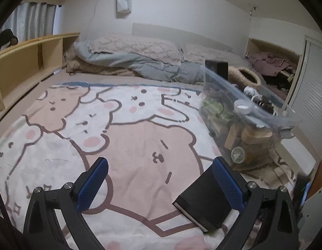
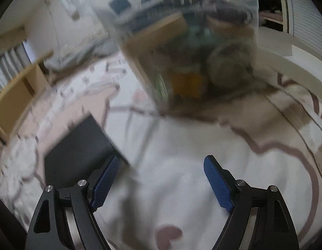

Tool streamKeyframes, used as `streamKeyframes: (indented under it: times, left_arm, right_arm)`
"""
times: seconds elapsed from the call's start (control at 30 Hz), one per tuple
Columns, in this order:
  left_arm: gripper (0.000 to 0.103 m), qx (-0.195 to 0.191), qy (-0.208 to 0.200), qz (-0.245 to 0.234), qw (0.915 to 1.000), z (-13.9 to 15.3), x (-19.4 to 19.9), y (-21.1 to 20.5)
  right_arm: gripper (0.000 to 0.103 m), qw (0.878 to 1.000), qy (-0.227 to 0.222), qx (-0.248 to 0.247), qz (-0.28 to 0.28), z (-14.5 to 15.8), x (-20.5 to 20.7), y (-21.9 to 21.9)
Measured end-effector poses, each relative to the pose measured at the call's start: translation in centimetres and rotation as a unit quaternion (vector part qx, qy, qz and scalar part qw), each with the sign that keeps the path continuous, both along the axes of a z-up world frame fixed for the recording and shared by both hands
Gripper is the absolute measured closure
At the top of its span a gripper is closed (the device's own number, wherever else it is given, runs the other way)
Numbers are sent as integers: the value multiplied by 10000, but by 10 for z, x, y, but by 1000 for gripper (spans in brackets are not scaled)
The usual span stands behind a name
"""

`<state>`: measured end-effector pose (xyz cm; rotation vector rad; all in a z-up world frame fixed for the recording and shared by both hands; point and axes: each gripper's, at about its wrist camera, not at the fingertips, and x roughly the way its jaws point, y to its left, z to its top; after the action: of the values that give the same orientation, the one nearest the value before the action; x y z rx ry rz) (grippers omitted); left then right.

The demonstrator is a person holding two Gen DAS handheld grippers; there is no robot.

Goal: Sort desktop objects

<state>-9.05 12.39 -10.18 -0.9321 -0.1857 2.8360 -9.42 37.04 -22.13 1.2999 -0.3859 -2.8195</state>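
Left wrist view shows me a black notebook (image 1: 204, 202) lying flat on the cartoon-print blanket (image 1: 129, 145) spread over the bed, close to the bed's near edge and toward its right side. My left gripper (image 1: 161, 187) has its fingers spread wide, and the notebook sits just inside the right-hand finger (image 1: 227, 185); whether that pad touches the cover I cannot tell, but nothing is clamped. The book looks like a slim hardback: matte dark cover, pale page edges showing along its near side, so it should be stiff enough to take by an edge. Beyond it, toward the bed's right edge, stands a clear plastic bin (image 1: 244, 114) already crowded with mixed items, which I judge to be where things get sorted. In the right wrist view, which is smeared with motion blur, the right gripper (image 2: 161, 185) is also wide apart with only blanket between its fingers, the notebook (image 2: 77, 150) lying off beyond its left finger (image 2: 104, 183) and the bin (image 2: 181, 52) ahead. I take the step in hand to be picking up the notebook. The next move calls for centring one gripper over the book's edge before closing.
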Motion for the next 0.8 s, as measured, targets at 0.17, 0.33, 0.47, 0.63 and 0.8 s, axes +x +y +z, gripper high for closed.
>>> streamKeyframes:
  times: [0.17, 0.33, 0.47, 0.63, 0.8]
  left_arm:
    - [3, 79, 119, 142, 9998, 16, 14, -8]
    - [3, 346, -19, 314, 9989, 25, 27, -18]
    - [3, 535, 174, 427, 9975, 44, 46, -23]
    - [3, 699, 296, 471, 9960, 56, 59, -23]
    - [3, 777, 285, 488, 9954, 58, 64, -23]
  right_arm:
    - [19, 9972, 37, 665, 347, -7, 23, -14]
    - [19, 9924, 435, 441, 1068, 24, 42, -43]
    - [19, 9797, 736, 942, 1610, 44, 53, -84]
    - [19, 9743, 1031, 1265, 1550, 39, 52, -108]
    - [11, 9768, 1121, 983, 1536, 28, 62, -109]
